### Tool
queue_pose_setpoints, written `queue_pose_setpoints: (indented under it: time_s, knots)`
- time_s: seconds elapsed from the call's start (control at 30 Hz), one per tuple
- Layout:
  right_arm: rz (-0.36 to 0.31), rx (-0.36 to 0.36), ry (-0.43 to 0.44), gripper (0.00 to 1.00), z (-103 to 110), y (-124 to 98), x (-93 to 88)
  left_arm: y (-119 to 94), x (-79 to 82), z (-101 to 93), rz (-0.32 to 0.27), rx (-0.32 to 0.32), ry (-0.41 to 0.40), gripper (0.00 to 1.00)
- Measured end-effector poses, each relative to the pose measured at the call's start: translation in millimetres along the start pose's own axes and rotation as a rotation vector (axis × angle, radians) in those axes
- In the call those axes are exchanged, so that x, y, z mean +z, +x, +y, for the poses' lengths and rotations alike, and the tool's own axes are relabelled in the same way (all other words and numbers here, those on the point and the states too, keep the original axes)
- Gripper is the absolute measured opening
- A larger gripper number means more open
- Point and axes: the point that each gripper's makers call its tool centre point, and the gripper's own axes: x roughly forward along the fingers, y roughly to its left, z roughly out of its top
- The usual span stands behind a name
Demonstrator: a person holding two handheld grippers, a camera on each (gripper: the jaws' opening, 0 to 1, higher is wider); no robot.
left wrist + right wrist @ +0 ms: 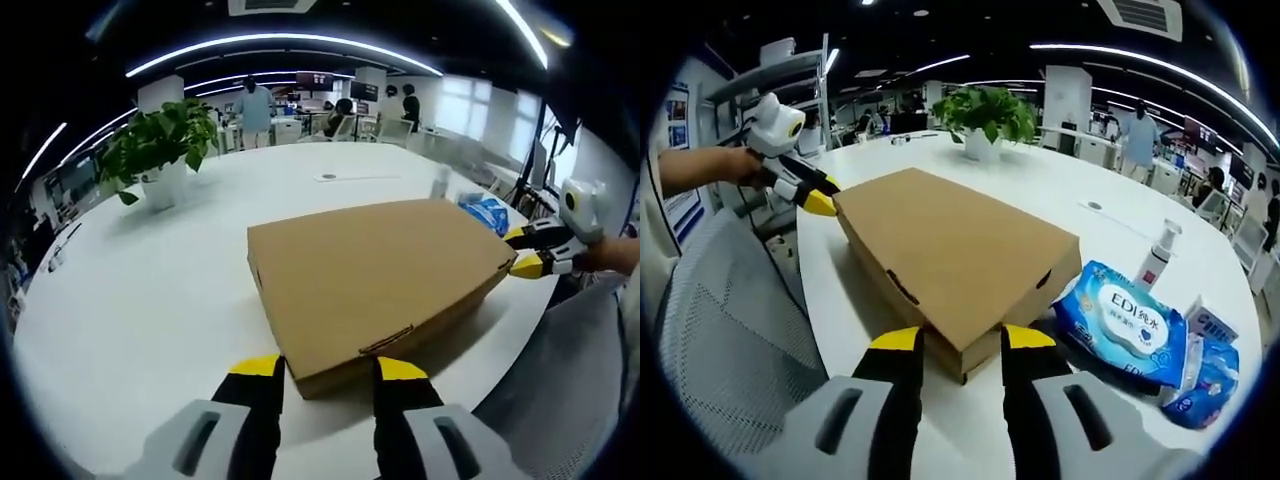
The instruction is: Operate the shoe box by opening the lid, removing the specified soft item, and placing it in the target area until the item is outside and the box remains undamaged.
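Currently shoe box [375, 280] closed on table [150, 300]; left claw [328, 368] and right claw [954, 338] wide, each straddling an opposite corner

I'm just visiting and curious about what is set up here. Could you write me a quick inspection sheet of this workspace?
Surface: round white table, mostly bare.
Job's things: flat brown cardboard shoe box, lid closed, undamaged as far as can be seen.
Clutter: blue wet-wipe pack, more small blue packets, white spray bottle, potted green plant.
Grippers: left gripper and right gripper, yellow-tipped, each open at opposite box corners.
Cables: nothing seen.
Surroundings: grey mesh chair by the table; open office with people in the background.
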Motion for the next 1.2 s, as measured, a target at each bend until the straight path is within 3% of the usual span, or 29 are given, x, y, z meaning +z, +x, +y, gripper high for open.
queue_pose_setpoints:
  time_s: [0.53, 1.2]
  knots:
    - [0.007, 0.009, 0.003, 0.28, -20.4, 21.6, 12.4, 18.5, 10.5, 15.3, 0.035, -0.002, 0.011, 0.33]
    - [0.023, -0.008, 0.008, 0.29, -46.7, 41.7, 22.2, 43.8, 33.9, 28.8, 0.037, -0.006, 0.04, 0.33]
